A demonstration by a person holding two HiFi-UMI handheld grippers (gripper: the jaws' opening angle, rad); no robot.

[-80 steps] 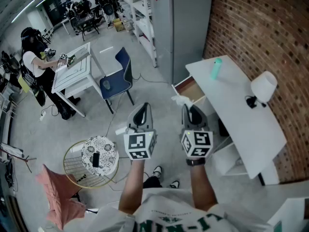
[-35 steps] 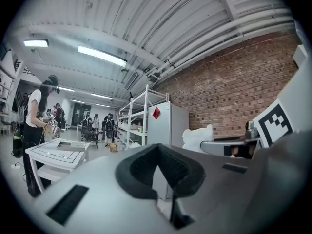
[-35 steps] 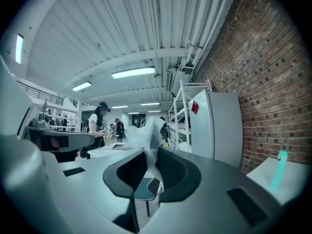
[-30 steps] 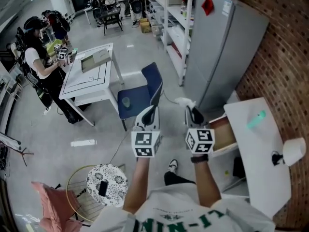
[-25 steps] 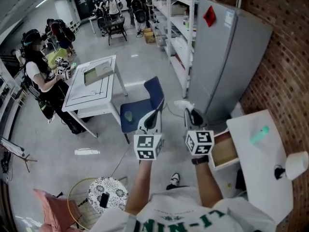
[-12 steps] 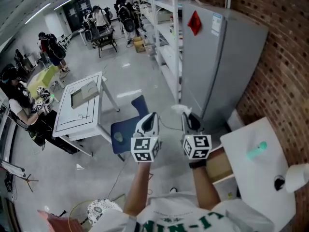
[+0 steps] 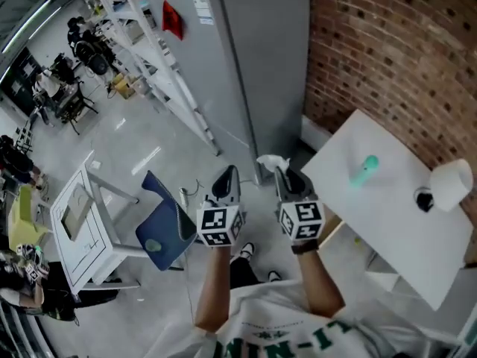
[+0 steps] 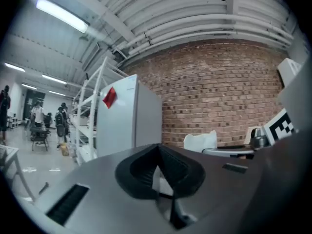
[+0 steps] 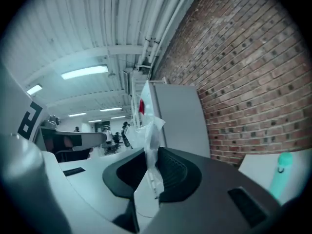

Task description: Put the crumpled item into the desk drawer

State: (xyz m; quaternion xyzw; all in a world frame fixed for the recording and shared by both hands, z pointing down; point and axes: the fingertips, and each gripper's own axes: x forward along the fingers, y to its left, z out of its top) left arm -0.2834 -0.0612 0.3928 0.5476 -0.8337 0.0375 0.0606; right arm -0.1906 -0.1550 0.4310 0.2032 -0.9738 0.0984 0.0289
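Mid-frame, the right gripper [image 7: 286, 177] has its jaws clamped on the crumpled item [image 7: 269, 160] (thin, white), the left gripper [image 7: 227, 179] its jaws together.

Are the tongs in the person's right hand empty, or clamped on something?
Clamped. In the right gripper view the right tongs pinch a crumpled clear plastic wrapper between their dark jaws; it sticks up past their tips.

Lab-workshop hall: brick wall [image 7: 387, 43], metal shelving [image 7: 141, 21], grey cabinet [image 7: 253, 58], white desk [image 7: 395, 200].
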